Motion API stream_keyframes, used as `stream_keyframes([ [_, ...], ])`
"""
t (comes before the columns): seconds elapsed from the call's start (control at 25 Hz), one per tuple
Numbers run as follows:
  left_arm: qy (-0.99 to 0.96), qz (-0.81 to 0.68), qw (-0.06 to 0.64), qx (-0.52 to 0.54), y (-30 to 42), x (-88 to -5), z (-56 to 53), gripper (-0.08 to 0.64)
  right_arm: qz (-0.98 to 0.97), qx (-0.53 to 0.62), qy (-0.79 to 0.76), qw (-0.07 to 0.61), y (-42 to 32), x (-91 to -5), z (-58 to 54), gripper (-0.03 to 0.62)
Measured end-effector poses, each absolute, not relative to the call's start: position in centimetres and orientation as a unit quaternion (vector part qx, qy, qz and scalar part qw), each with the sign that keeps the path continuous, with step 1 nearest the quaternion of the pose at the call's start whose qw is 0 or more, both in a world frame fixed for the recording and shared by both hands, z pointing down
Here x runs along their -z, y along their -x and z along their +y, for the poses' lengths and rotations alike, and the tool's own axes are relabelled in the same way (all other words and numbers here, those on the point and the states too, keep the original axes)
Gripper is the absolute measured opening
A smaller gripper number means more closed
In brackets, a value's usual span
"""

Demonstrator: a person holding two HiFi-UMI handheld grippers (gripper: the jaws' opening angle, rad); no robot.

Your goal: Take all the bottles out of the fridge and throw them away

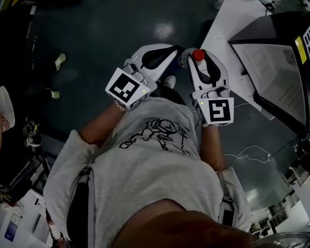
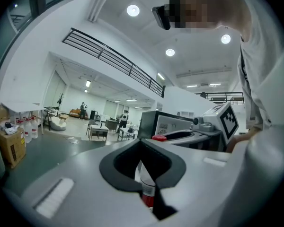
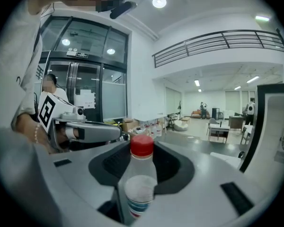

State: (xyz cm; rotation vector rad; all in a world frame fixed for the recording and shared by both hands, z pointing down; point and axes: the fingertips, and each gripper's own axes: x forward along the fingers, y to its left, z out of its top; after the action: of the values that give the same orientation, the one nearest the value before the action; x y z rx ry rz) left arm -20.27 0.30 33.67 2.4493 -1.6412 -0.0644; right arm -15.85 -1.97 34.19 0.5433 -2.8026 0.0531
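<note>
Bottles in hand! Head view: the red-capped bottle (image 1: pixel 198 55) sits in the right gripper (image 1: pixel 200 62), the one nearer the dark cabinet (image 1: pixel 279 45); the left gripper (image 1: pixel 168 53) is just beside it. Left gripper view: jaws pinch a red-labelled bottle (image 2: pixel 146 190), upright across them. Right gripper view: jaws clamped, bottle lying along them, cap forward. No bin visible.

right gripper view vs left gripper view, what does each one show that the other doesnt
Only right gripper view: the body of a clear plastic bottle with a red cap, gripped in the right gripper's jaws; tall glass doors. Only left gripper view: a pale bottle with a red label, pinched between the left gripper's jaws. Both: the red cap, the black balcony railing, the bright hall.
</note>
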Motion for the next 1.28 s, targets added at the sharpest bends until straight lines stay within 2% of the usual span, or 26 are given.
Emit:
stream_keyframes([
  [0.36, -0.822, -0.555, 0.126, -0.001, 20.3, -39.6, 1.2, 0.009, -0.967, -0.024, -0.197, 0.161, 16.3, -39.7, -0.9, 0.152],
  [0.48, -0.818, -0.553, 0.159, -0.013, 19.9, -41.9, 1.6, 0.009, -0.965, -0.023, -0.197, 0.170, 16.2, -41.9, -0.3, 0.152],
  [1.28, -0.815, -0.543, 0.200, -0.041, 18.1, -54.7, 2.5, 0.009, -0.956, -0.019, -0.223, 0.190, 14.6, -55.7, 0.8, 0.152],
])
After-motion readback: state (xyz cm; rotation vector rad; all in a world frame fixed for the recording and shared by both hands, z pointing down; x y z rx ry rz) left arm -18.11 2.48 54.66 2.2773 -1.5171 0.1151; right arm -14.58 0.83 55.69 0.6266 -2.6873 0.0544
